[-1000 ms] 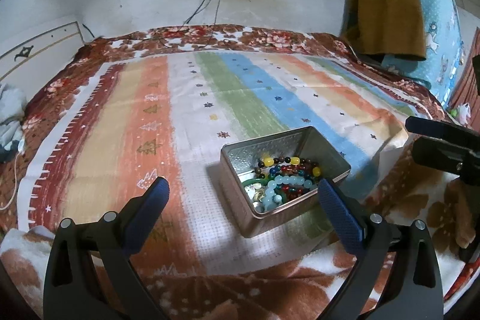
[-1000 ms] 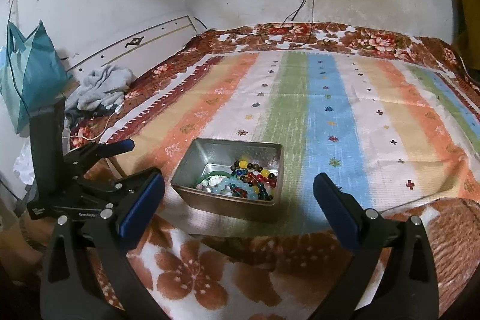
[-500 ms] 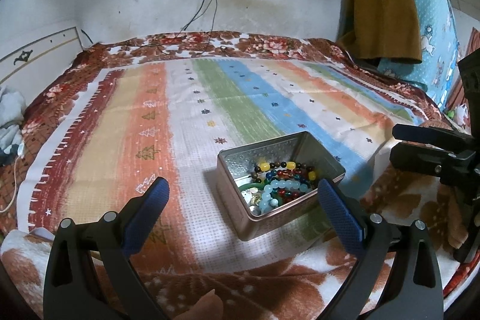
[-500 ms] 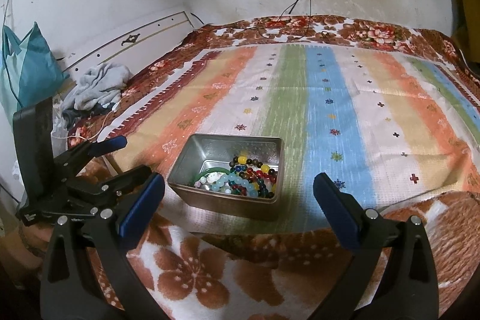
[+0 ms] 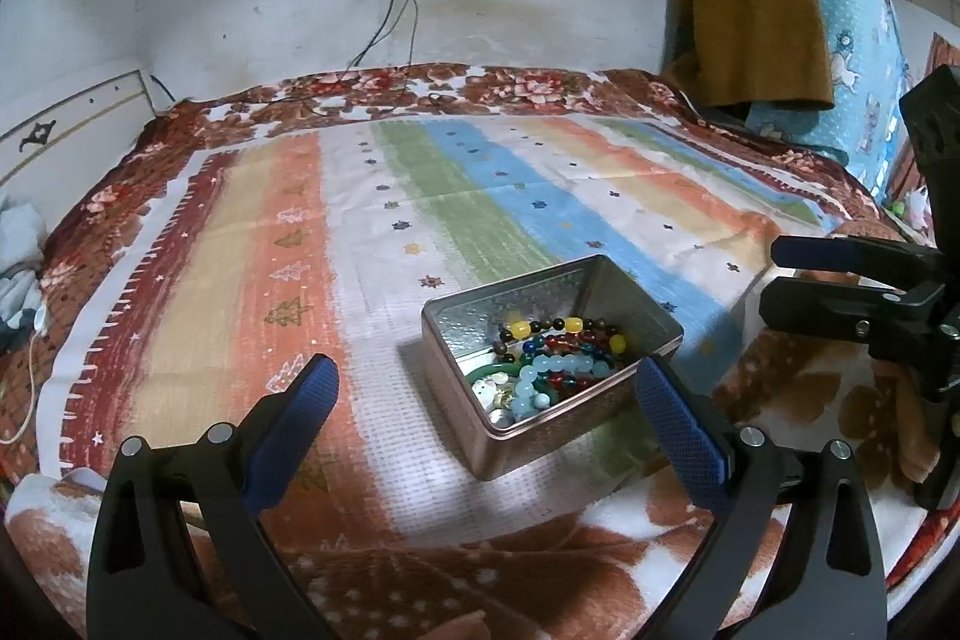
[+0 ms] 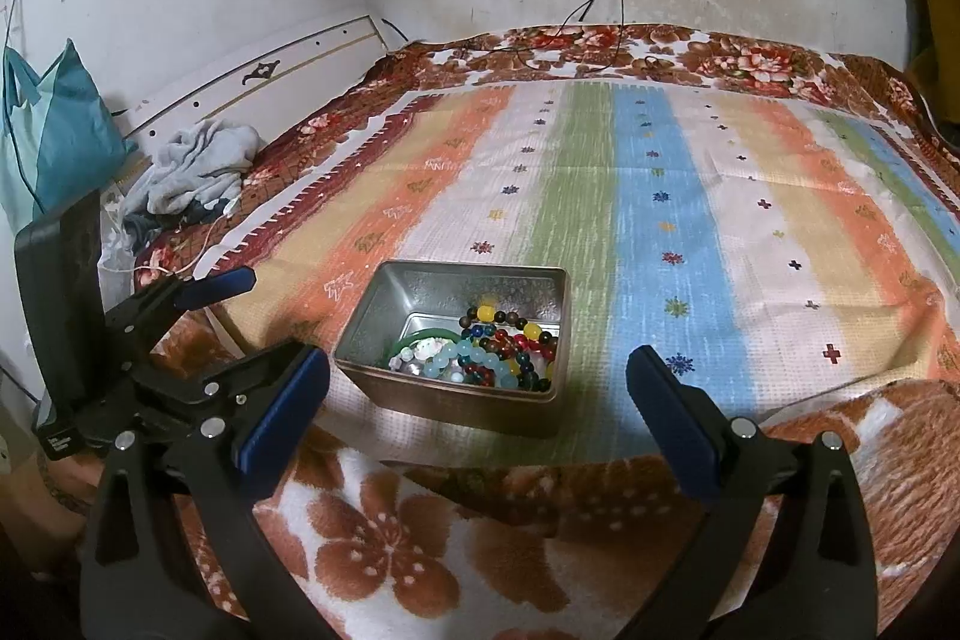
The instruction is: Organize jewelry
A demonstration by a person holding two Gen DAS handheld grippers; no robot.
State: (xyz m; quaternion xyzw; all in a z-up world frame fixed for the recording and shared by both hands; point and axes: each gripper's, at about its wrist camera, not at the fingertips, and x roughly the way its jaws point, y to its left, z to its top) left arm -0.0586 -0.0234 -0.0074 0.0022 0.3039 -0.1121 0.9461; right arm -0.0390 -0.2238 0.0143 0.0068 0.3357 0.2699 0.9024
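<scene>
Left tongs [image 5: 486, 391] and right tongs [image 6: 478, 379] spread wide, empty, unlabelled tin [image 5: 528, 439] holding beads [image 5: 555, 355]

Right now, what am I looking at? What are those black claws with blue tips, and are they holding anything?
They are two hand-held grippers, each carrying a wide-angle camera looking along its fingers. One picture is from the left gripper, the other from the right gripper; each also glimpses the other at its edge. Both are open and hold nothing. Between them, on a striped cloth over a flowered blanket, sits an open metal tin holding bead bracelets and a green bangle.
</scene>
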